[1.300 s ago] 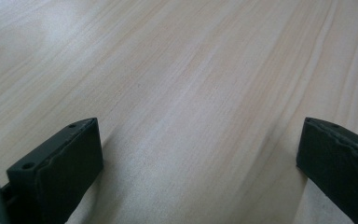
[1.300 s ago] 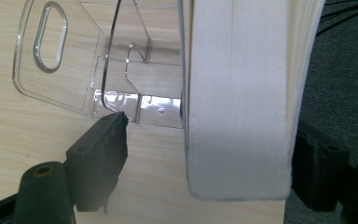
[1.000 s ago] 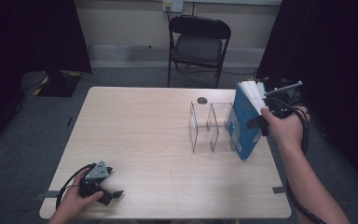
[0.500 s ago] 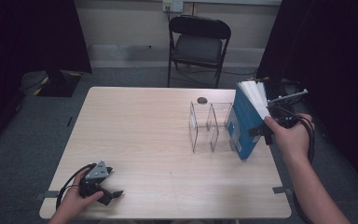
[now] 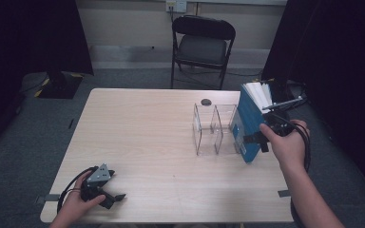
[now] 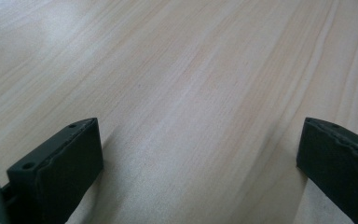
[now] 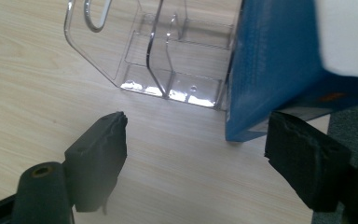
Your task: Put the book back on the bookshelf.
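A blue book (image 5: 248, 124) stands tilted at the right of the high view, its lower edge on the table (image 5: 161, 142) just beside a clear plastic organizer (image 5: 215, 128) whose compartments look empty. The right gripper (image 7: 196, 154) sits near the book's bottom corner with fingers (image 7: 103, 144) spread wide around bare wood, the hand (image 5: 289, 142) partly hiding it from above. At the lower left the left gripper (image 5: 105, 189) rests low, fingers wide apart, its hand cut off by the frame's bottom edge.
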A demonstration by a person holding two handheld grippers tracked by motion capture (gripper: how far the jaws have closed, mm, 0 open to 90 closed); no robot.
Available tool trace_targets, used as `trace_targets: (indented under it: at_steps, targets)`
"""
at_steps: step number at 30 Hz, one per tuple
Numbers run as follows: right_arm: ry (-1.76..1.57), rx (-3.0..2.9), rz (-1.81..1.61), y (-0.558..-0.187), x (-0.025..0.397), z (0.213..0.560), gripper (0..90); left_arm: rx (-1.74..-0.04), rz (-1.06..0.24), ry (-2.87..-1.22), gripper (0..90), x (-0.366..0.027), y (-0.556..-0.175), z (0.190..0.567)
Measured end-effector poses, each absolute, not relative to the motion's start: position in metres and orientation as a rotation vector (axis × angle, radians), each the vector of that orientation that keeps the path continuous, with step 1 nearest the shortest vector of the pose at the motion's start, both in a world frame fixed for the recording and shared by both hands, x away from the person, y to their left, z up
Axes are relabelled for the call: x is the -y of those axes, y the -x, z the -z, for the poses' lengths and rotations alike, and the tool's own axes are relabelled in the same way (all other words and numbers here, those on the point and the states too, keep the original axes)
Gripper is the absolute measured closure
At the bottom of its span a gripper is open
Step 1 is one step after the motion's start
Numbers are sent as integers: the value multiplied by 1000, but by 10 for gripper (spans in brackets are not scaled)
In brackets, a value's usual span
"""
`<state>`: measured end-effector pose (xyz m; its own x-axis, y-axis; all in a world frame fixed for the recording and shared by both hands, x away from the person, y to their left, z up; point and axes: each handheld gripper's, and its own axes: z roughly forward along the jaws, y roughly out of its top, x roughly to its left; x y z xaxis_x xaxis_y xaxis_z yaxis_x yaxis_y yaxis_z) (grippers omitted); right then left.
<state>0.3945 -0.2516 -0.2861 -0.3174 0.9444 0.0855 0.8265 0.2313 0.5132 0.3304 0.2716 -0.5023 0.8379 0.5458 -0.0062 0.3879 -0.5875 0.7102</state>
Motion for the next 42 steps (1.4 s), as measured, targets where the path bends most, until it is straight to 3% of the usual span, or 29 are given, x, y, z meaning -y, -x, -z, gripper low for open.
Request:
trace_targets:
  at_steps: [42]
  targets:
    - [-1489, -2470, -772, -390, 181, 327, 205, -684, -271, -2259, 0, -271, -331, 503]
